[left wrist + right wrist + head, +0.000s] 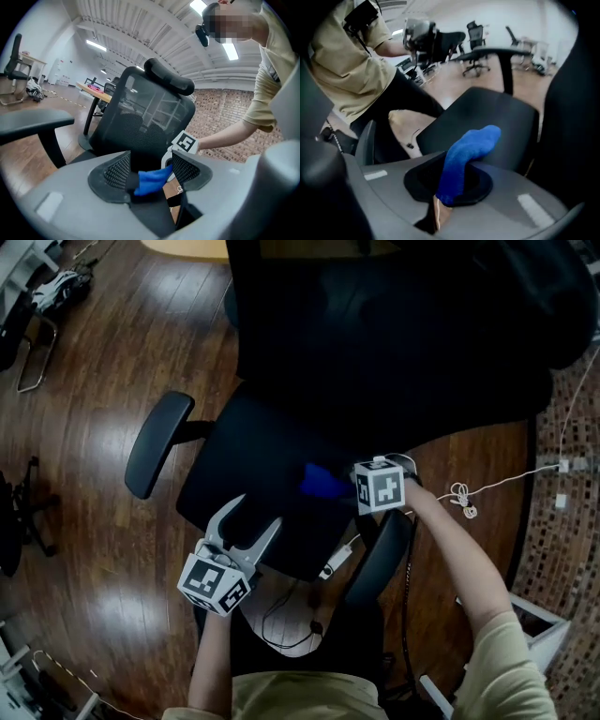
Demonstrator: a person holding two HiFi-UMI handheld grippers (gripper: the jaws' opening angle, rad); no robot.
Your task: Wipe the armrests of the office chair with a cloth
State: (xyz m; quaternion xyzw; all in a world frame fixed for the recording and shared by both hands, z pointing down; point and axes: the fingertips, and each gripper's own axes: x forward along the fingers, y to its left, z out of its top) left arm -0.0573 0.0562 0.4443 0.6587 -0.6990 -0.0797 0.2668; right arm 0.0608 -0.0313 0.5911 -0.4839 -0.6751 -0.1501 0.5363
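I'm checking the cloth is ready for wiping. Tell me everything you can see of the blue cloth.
The blue cloth looks soft and fleecy. It is bunched into a thick roll, not spread flat. The right tongs are shut on its lower end; the free end rises and curls over at the tip. It is held over the black chair seat, near the black armrest at the person's right. Only the tongs visibly touch it.
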